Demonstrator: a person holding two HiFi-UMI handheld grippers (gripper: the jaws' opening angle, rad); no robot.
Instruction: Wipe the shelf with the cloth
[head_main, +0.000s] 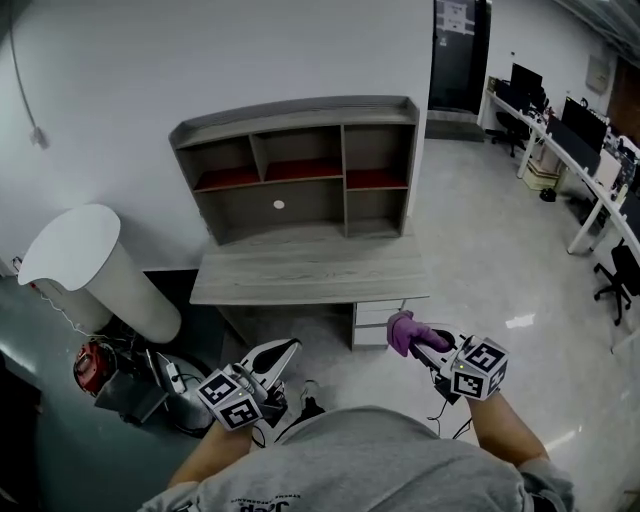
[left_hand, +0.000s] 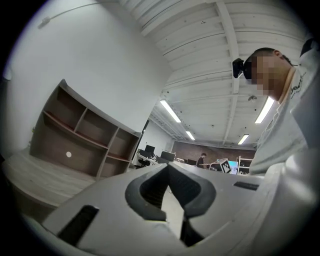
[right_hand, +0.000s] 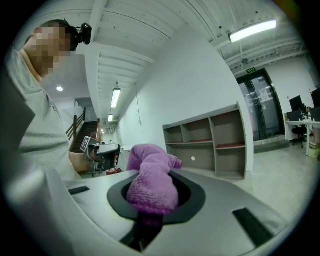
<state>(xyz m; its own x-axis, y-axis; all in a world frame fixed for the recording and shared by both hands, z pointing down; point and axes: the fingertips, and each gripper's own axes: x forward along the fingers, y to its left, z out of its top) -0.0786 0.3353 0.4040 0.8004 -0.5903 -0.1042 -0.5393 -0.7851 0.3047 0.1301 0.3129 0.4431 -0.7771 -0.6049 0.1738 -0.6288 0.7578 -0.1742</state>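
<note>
The right gripper (head_main: 420, 342) pinches the purple cloth (head_main: 404, 330), bunched just beyond its tips, the left gripper (head_main: 276, 358) is closed on nothing, and the shelf (head_main: 300, 170) stands well ahead of both, so the reach forward should land the wad flat before sweeping.

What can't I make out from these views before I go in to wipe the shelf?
- Head view: dust or marks on the shelf are too small to see.
- Head view: the drawers are partly covered by the desk top and the cloth.
- Right gripper view: the cloth's lower end is buried between the right gripper's jaws.
- Left gripper view: much of the desk is hidden behind the left gripper.
</note>
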